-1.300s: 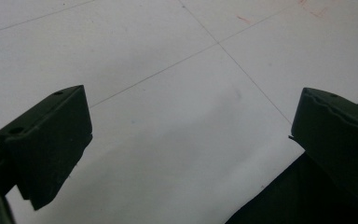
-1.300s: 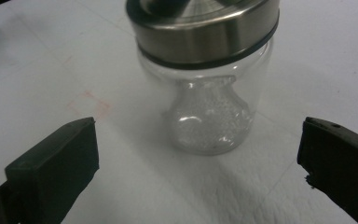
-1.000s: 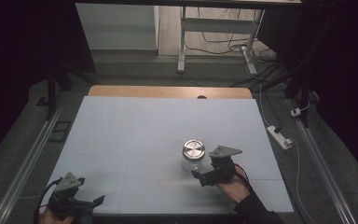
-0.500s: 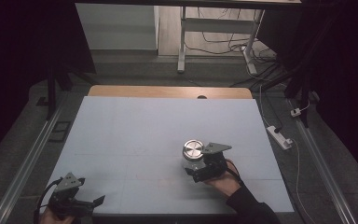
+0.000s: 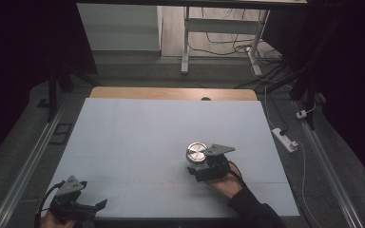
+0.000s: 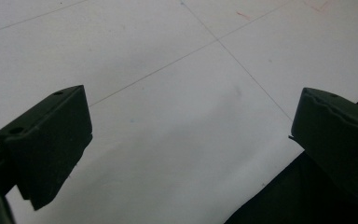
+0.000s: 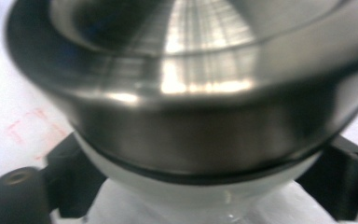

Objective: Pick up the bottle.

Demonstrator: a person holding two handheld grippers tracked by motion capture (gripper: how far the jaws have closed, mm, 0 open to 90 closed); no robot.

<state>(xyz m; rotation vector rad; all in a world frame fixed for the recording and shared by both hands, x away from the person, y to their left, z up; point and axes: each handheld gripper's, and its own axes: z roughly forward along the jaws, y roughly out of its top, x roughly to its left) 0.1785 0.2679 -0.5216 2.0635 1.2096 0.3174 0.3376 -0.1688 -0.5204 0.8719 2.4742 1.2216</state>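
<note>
A small glass jar with a shiny steel lid [image 5: 197,152] stands right of centre on the white table [image 5: 147,128]. My right gripper [image 5: 195,169] reaches it from the near right, one black jaw on each side of the glass body below the lid. In the right gripper view the jar [image 7: 205,93] is very close and blurred, and both jaws press against the glass; the gripper [image 7: 205,191] is shut on it. My left gripper [image 5: 95,207] rests at the table's near left corner, open and holding nothing, with bare white table between its jaws [image 6: 186,140].
A wooden strip [image 5: 171,93] runs along the table's far edge. Metal rails [image 5: 33,161] flank the table on both sides. On the floor to the right lies a white power strip [image 5: 285,139] with cables. Faint red marks [image 7: 28,130] show on the table by the jar.
My right gripper has slid forward and left to the jar, and its jaws now close around the glass. The left gripper has barely moved.
</note>
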